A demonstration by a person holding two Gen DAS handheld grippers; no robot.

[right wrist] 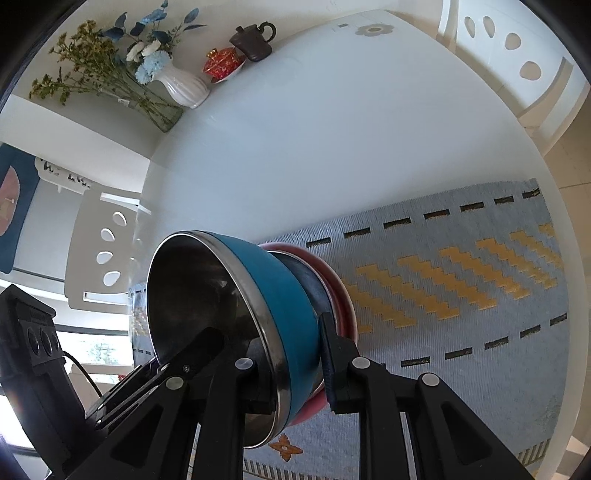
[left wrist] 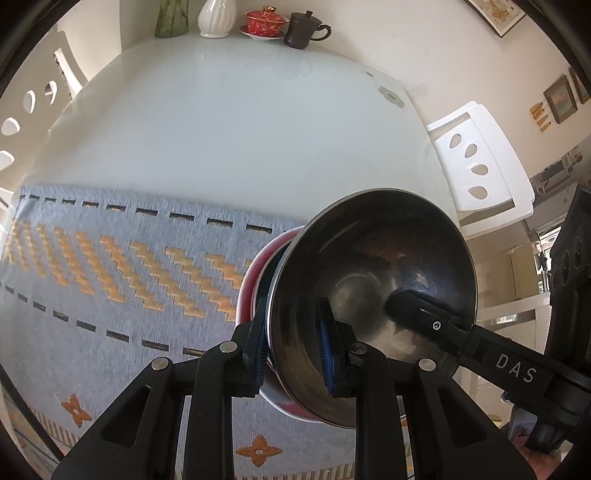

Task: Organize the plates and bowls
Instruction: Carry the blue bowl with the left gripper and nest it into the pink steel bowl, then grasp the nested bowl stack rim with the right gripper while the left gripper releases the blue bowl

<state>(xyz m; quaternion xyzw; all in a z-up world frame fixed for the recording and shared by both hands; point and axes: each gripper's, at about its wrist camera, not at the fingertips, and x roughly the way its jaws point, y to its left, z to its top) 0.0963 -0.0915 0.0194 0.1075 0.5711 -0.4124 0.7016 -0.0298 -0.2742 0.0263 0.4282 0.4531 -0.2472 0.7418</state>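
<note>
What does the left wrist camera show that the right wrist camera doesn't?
Only the left wrist view shows framed pictures on the wall. Only the right wrist view shows the steel bowl's blue outer wall and the flowers in the vases. Both share the bowl stacked on a red plate, clamped by the left gripper and right gripper at opposite rims, the woven placemat, white table and dark lidded mug.

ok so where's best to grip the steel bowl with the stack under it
By its rim, on opposite sides, one finger inside and one outside. The steel bowl is deep and smooth, nested in plates; the left gripper and right gripper already pinch it so.
</note>
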